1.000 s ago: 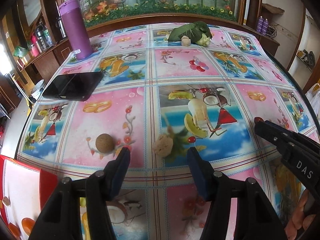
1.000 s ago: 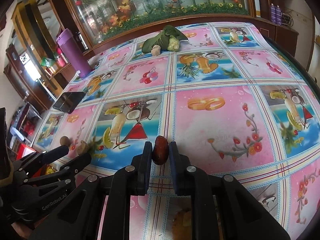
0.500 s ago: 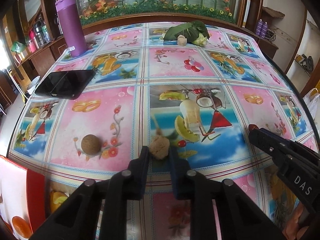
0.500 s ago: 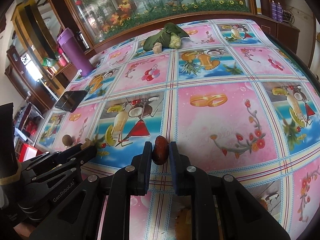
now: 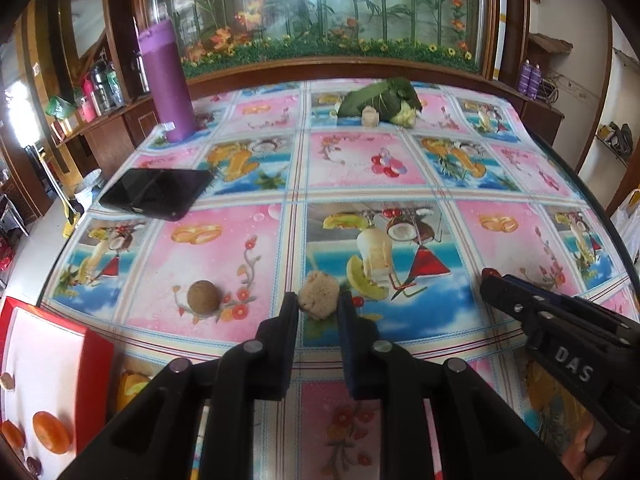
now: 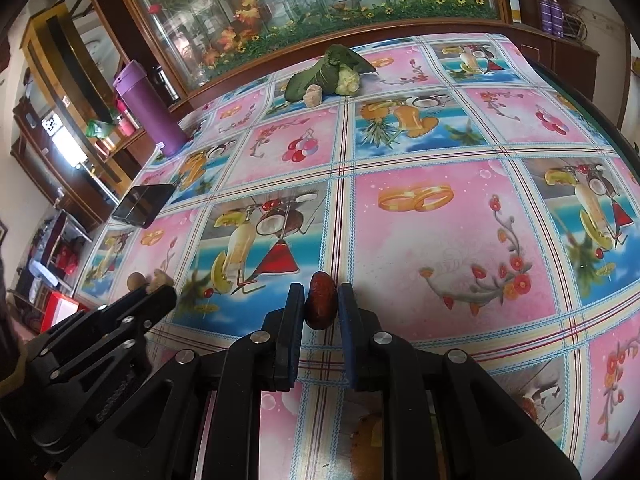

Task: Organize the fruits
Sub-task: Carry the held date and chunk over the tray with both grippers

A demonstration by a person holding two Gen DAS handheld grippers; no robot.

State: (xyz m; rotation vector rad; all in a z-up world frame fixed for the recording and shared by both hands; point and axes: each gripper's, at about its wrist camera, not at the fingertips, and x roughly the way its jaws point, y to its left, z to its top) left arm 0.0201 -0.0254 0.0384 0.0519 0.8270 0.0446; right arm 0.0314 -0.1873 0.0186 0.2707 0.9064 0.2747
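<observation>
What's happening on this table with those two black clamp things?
A person is sorting small fruits with two hand-held grippers. The left gripper is shut on a rough tan fruit, and the right gripper is shut on a dark red date. A round brown fruit sits loose on the patterned tablecloth, near a red-edged tray at the left gripper's side.

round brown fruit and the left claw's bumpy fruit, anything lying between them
No object: in the left wrist view only printed tablecloth shows between the round brown fruit and the bumpy tan fruit the left claw grips.
</observation>
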